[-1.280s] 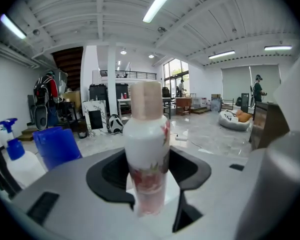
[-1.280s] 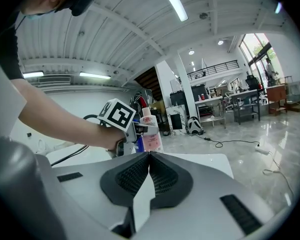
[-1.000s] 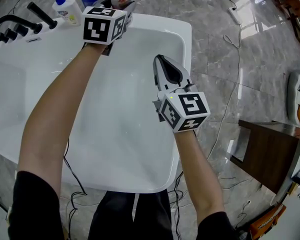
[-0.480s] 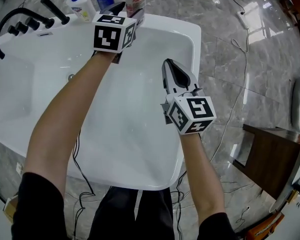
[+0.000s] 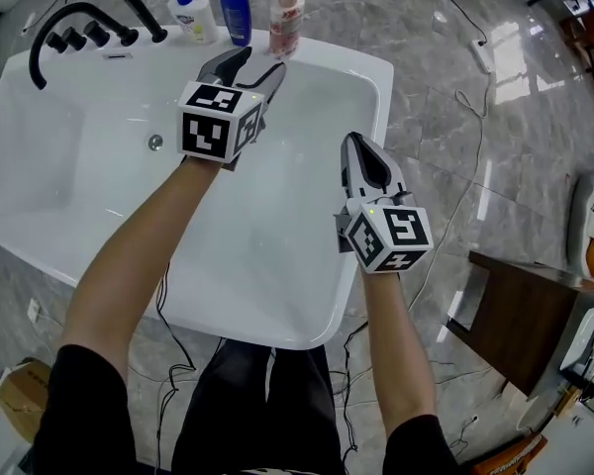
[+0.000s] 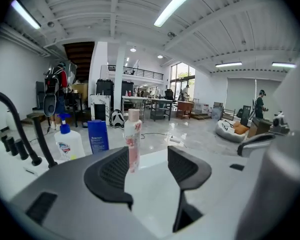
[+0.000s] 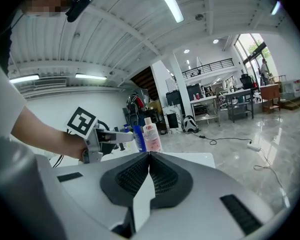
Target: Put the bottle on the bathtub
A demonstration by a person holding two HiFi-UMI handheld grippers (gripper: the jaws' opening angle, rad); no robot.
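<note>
Left hand-held gripper (image 6: 148, 159) jaws apart; pink bottle (image 6: 133, 139) label unreadable.

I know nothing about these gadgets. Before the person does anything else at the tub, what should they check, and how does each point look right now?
1. Pink bottle stands upright on the bathtub rim: ok.
2. Left gripper fingers are apart, and the bottle is beyond them, not gripped: ok.
3. Right gripper is shut with nothing between its fingers, over the tub's right side: ok.
4. Pink bottle stands apart from the blue bottle beside it: ok.
5. The bottle's base sits fully on the rim, away from the inner edge: cannot tell.
</note>
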